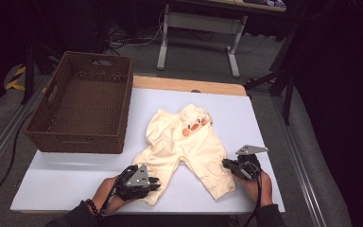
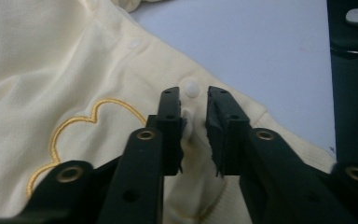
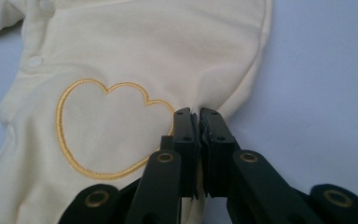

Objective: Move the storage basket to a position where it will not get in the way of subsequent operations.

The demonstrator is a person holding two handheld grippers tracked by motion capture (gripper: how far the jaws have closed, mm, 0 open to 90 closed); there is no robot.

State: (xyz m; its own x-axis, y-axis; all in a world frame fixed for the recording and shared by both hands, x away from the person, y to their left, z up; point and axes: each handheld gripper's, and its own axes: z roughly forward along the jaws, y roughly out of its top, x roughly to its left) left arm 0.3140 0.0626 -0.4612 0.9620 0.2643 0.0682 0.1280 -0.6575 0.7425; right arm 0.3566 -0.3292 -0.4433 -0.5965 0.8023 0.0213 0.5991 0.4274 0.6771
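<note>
Place: lab or recording studio
Signs: dark curtains [image 1: 340, 71]; floor cables [image 1: 123, 35]; adjustable desk frame [image 1: 198, 28]; white-topped table [image 1: 75, 175]

A grey carpeted floor [image 1: 203, 52] is seen around the work table [image 1: 66, 182], whose white top is edged at the far side by a strip of pale wood [image 1: 189, 85]. Beyond it, the white legs of a desk [image 1: 234, 49] are planted on the carpet, with dark cables [image 1: 132, 35] trailed beside them. Metal rails [image 1: 2, 137] are laid along the floor on both sides. The far room is left in darkness, while the tabletop is brightly lit.
</note>
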